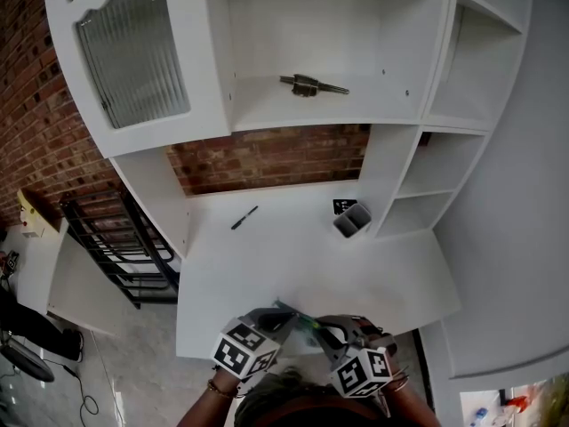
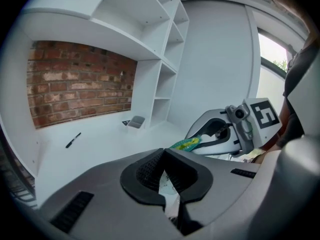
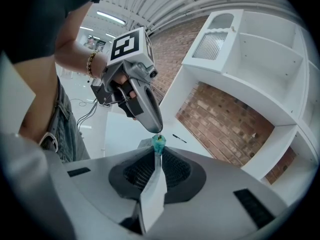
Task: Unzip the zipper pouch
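The zipper pouch, clear with a teal and green patterned end, hangs between both grippers just above the white desk's near edge. My left gripper is shut on it; clear pouch material shows between its closed pads. In the right gripper view the left gripper meets the teal end with its tip; whether it pinches the zipper pull I cannot tell. My right gripper is shut on the pouch's flat pale edge. The left gripper view shows the right gripper pinching the green end.
A black pen lies at the desk's back left. A grey cup stands at the back right by the side shelves. A metal object rests on the upper shelf. A black rack stands left of the desk.
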Demonstrator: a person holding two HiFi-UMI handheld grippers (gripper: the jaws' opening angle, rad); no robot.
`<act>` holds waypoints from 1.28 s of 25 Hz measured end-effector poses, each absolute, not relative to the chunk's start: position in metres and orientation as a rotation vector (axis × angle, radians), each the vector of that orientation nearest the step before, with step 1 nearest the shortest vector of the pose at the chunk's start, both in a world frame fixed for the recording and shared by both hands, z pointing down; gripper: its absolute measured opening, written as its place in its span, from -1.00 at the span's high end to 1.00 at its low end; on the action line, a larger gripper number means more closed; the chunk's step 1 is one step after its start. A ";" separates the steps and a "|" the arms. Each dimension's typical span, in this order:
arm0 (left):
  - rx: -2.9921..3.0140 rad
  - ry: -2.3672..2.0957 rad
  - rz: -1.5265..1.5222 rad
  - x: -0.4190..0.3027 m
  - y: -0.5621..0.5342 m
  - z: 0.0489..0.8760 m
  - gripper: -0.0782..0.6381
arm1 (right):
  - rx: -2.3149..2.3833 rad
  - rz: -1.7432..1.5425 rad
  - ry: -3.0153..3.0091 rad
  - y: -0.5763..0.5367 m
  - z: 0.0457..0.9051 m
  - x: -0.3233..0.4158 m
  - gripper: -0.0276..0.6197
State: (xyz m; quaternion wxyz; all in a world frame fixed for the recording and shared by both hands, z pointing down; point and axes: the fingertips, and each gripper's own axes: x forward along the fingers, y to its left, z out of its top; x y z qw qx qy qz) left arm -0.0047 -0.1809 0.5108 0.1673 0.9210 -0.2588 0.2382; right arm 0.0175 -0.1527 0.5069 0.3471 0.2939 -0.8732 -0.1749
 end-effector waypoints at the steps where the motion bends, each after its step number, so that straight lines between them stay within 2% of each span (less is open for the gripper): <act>1: 2.615 -0.754 0.685 -0.008 -0.182 0.512 0.77 | 0.762 -0.452 -2.270 -0.152 0.505 0.017 0.80; 15: 2.515 -0.832 0.515 -0.032 -0.194 0.516 0.77 | 0.754 -0.459 -2.301 -0.150 0.493 0.015 0.80; 32: 2.472 -0.974 0.540 -0.062 -0.208 0.521 0.77 | 0.775 -0.462 -2.316 -0.151 0.483 0.020 0.80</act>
